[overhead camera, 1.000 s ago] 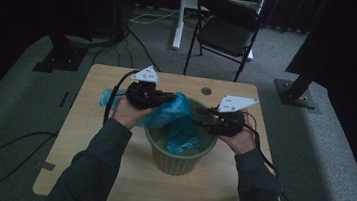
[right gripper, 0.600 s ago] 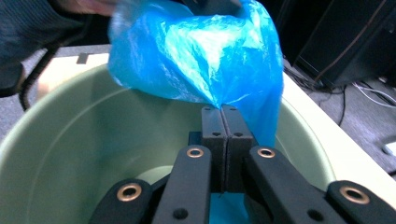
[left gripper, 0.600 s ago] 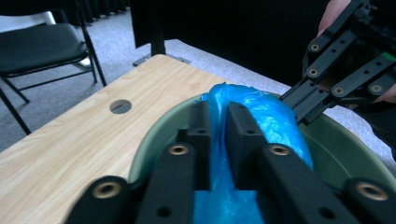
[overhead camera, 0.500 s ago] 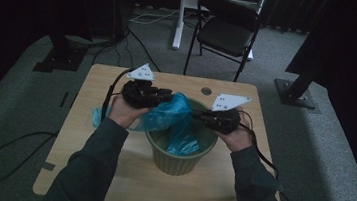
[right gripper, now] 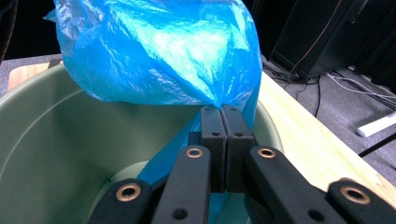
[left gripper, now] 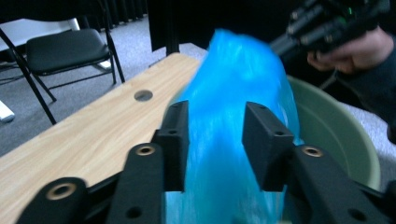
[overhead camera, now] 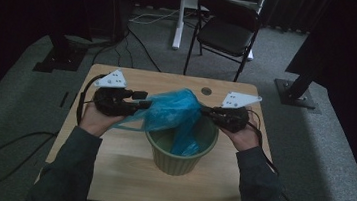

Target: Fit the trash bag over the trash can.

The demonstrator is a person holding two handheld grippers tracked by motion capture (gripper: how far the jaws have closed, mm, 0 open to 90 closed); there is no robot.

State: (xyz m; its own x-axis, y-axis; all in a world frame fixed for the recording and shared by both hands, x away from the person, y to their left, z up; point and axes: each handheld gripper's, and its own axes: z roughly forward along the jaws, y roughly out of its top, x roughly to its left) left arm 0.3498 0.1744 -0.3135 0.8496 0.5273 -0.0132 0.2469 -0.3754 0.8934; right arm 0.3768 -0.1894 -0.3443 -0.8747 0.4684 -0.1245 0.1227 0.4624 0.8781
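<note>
A crumpled blue plastic bag (overhead camera: 170,110) hangs over a green bin (overhead camera: 179,167) on the wooden table, one end trailing down inside it. My right gripper (overhead camera: 206,112) at the bin's right rim is shut on the bag; in the right gripper view its jaws (right gripper: 223,122) pinch the bag (right gripper: 159,51) above the bin (right gripper: 51,130). My left gripper (overhead camera: 142,100) sits left of the bin. Its jaws (left gripper: 218,140) have just been opening and stand apart with the bag (left gripper: 233,70) running loosely between them, next to the bin (left gripper: 331,135).
The table (overhead camera: 123,172) has a small round hole (overhead camera: 206,91) near its far edge. A black folding chair (overhead camera: 224,32) and a white desk leg stand beyond it. Cables lie on the grey carpet to the left.
My left gripper has drawn away to the left of the bin, and the bag now stretches wider between the two grippers. The right hand has stayed at the rim.
</note>
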